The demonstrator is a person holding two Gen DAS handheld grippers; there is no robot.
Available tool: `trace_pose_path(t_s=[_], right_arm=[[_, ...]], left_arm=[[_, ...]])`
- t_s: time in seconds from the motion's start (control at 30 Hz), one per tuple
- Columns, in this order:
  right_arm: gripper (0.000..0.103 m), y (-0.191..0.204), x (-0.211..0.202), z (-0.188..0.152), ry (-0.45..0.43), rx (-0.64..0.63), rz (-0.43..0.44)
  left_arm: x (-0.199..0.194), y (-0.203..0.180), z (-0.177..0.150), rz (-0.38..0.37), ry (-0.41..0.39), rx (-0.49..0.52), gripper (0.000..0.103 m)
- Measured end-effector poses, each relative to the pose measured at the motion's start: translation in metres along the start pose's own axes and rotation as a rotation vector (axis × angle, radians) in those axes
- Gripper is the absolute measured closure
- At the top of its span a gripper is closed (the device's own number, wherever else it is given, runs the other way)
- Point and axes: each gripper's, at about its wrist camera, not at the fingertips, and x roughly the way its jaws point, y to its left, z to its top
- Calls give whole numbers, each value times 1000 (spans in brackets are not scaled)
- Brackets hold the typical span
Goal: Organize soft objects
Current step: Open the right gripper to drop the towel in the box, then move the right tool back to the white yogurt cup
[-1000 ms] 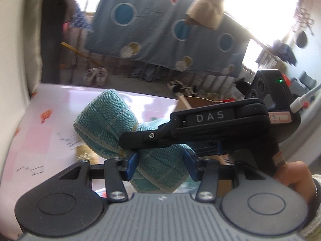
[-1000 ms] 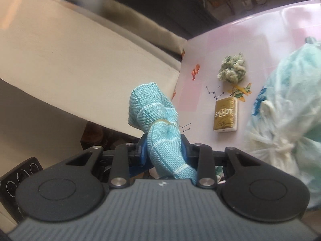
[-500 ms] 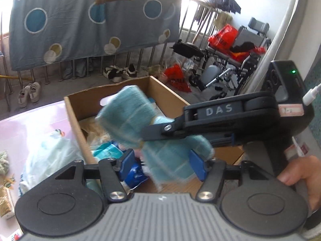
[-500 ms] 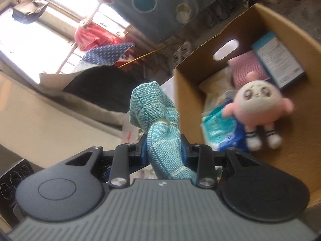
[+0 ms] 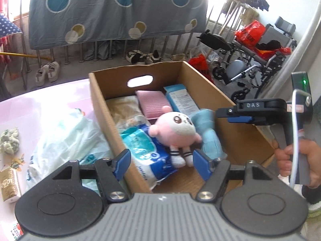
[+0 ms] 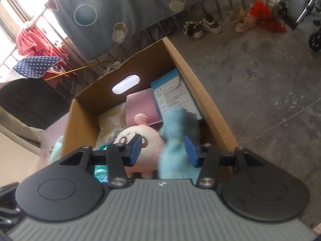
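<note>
Table, left edge: a green scrunchie and a gold packet are seen lying apart, with a pale plastic bag beside the box wall.
Left gripper: the fingers are spread wide and nothing is held; half a second ago the teal cloth was between them.
Cardboard box: set at the table's right edge; a tissue pack, a pink plush, a pink pad and a blue booklet are already inside.
Teal cloth: blurred, so it is judged to be mid-drop or just landed, inside the box between the plush and the right wall.
Right gripper: the fingers are parted wide; the cloth is seen loose between them, no longer pinched.
Task meaning: the cloth is judged stowed; the scrunchie and bag remain to be gathered.
</note>
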Motion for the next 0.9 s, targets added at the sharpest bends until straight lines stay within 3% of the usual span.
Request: trace_pose_path(t_s=[0.13,0.33,0.5,0.67,0.9], right_arm=[[53,0,-6,-3,-15,3,17],[48,23,-52,-15,-80,21,96],[37,60,-90,-36,-114,33,248],[33,114,-106,-64,-90,-1,403],[33,190,-90,-113,16,-33,592]], left_arm=[[-20,18,-4,23,-27,-11,33],[-73,55,-23,88,-104,-49,30],[-128,104,-51,209,-169,-118,28],[-172,145,-89,352,-199,-189,27],[-193,182,-144,386,-195,-306,28]])
